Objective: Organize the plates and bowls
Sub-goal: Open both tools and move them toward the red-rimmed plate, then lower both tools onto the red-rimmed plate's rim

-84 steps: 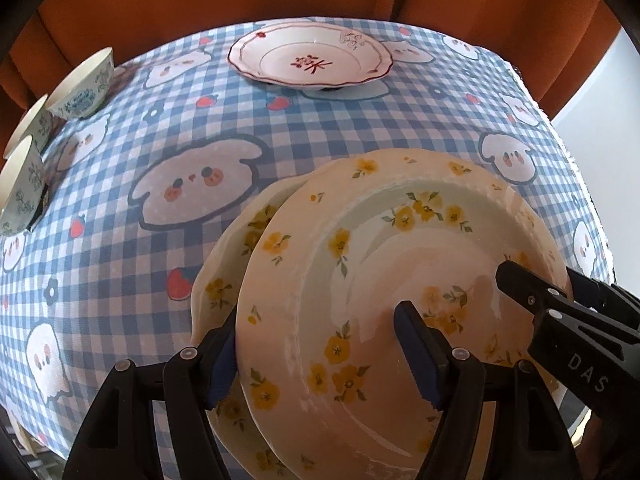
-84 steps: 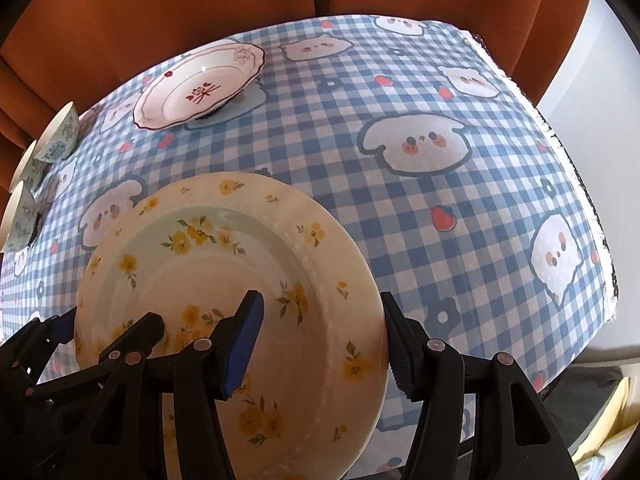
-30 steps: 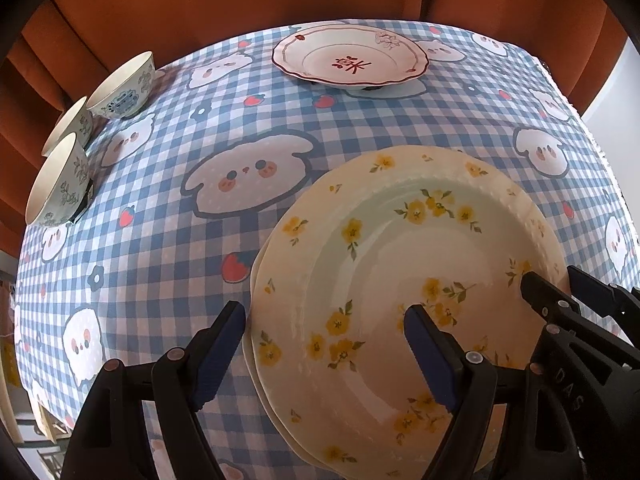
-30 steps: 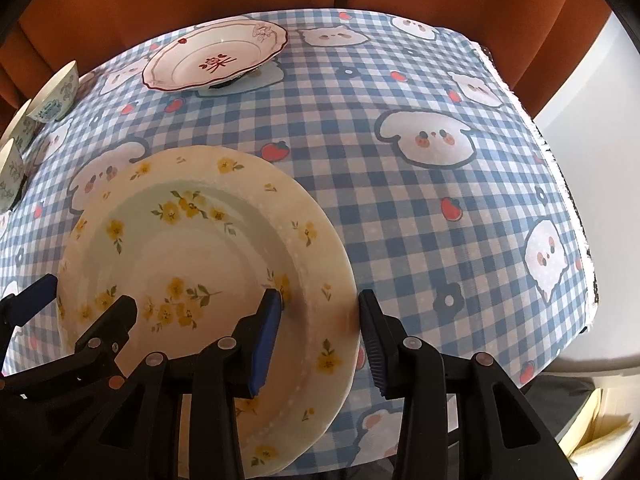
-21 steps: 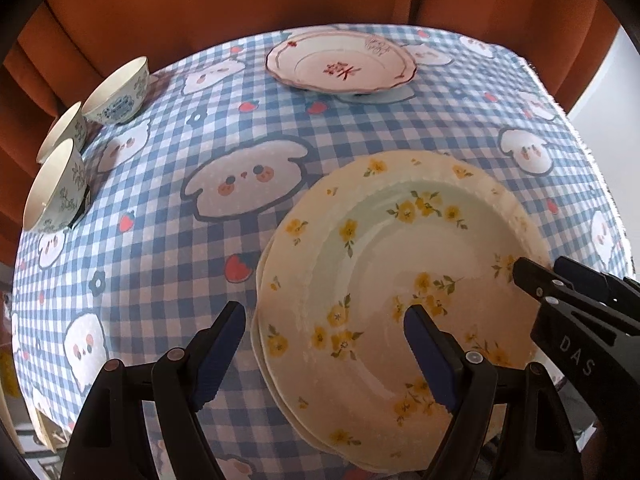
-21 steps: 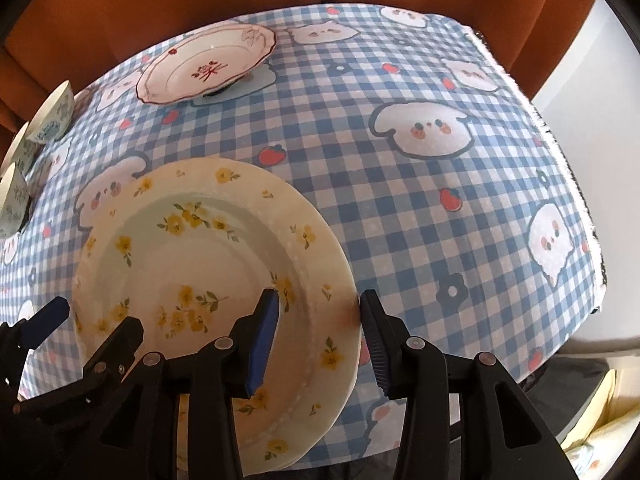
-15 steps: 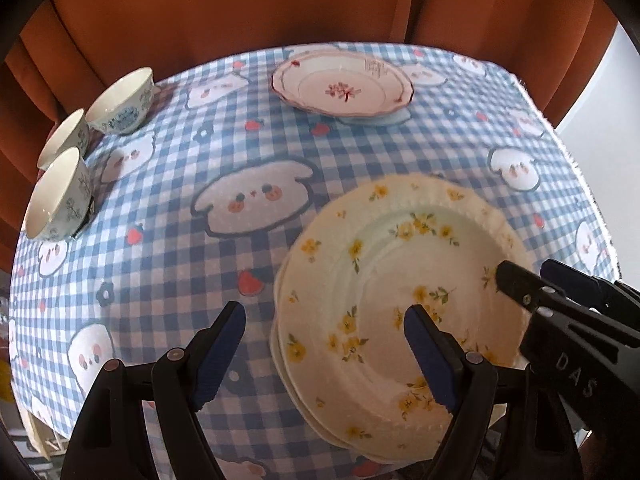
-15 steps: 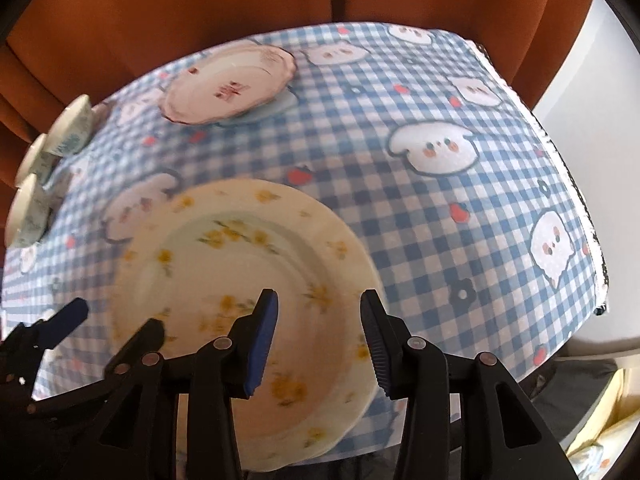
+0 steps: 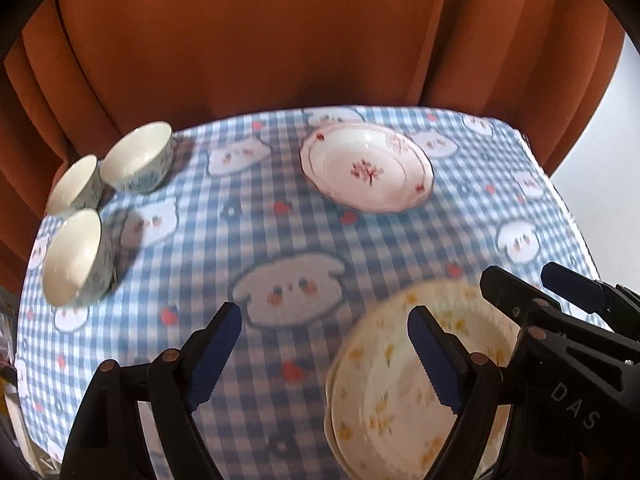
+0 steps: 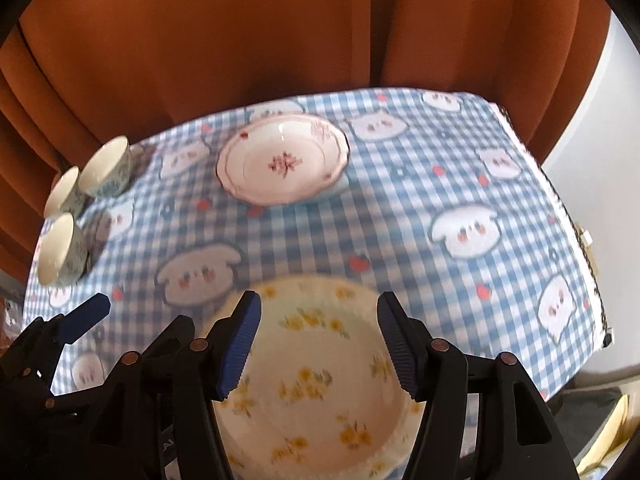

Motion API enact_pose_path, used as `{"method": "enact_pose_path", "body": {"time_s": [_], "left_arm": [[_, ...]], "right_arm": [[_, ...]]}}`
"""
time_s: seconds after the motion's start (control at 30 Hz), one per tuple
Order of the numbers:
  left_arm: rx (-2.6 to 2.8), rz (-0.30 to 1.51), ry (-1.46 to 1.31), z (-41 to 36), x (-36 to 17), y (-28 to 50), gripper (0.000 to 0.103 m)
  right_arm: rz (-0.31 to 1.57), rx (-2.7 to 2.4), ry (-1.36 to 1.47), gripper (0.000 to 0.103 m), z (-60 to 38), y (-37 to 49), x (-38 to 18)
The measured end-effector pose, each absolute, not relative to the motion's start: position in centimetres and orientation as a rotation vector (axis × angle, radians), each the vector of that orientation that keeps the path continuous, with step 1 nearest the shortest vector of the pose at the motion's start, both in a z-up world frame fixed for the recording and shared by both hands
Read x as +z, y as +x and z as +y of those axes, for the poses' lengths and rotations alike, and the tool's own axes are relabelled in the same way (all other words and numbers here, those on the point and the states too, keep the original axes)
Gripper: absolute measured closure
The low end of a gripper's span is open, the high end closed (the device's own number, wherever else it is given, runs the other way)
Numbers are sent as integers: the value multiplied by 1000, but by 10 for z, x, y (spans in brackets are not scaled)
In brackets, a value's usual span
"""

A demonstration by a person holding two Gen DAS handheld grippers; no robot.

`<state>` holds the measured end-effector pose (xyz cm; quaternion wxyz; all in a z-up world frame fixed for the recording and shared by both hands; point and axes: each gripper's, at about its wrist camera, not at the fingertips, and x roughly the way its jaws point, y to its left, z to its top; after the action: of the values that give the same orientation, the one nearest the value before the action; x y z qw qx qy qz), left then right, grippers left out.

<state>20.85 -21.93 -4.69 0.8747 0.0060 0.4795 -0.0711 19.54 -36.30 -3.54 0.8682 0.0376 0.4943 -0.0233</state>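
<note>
Two cream plates with yellow flowers lie stacked near the table's front edge, and the stack is blurred. My right gripper hovers above the stack, its jaws opening, the pads clear of the rim. My left gripper hangs over the stack's left rim with its jaws opening and nothing between them. A white plate with a red motif sits at the back. Three white bowls with blue pattern cluster at the back left.
The table wears a blue checked cloth with cartoon animals. An orange curtain hangs right behind it. The table's right edge drops off beside a pale wall. The right gripper shows in the left wrist view.
Both grippers have lifted up and back from the yellow-flowered plates. The right jaws, narrow around the top plate's rim before, have spread wide. The top plate now rests on the lower one.
</note>
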Motion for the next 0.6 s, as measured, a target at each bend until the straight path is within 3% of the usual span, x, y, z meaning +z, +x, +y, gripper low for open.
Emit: {"method": "enact_pose_path", "body": {"time_s": [0.6], "left_arm": [[-45, 993, 28, -242, -63, 334, 16]], "right_arm": [[1000, -5, 88, 34, -378, 330, -48]]}}
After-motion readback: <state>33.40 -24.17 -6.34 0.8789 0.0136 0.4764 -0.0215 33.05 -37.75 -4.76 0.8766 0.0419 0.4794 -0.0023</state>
